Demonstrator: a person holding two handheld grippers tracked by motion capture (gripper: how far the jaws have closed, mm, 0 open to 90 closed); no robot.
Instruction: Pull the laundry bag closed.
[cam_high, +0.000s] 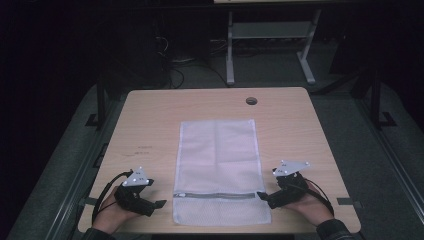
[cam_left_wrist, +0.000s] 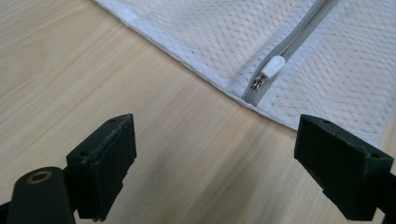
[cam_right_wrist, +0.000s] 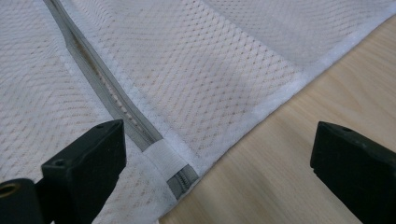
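Both grippers rest open and empty, the left gripper (cam_high: 159, 203) just short of the mesh bag's (cam_high: 218, 150) edge, the right gripper (cam_high: 261, 196) straddling its opposite edge. Between and beyond the jaws lies the zipper (cam_left_wrist: 280, 44), its pull (cam_left_wrist: 272, 66) ahead of the left jaws. Thin, limp mesh probably bunches; hems or pull look firmest.

The left claw (cam_left_wrist: 215, 163) stands wide apart over bare wooden tabletop (cam_left_wrist: 70, 70), holding nothing. Just beyond it lies a white mesh bag (cam_left_wrist: 224, 32), its hemmed edge running diagonally. A grey zipper (cam_left_wrist: 299, 32) crosses the bag, its white pull (cam_left_wrist: 272, 66) near the edge.
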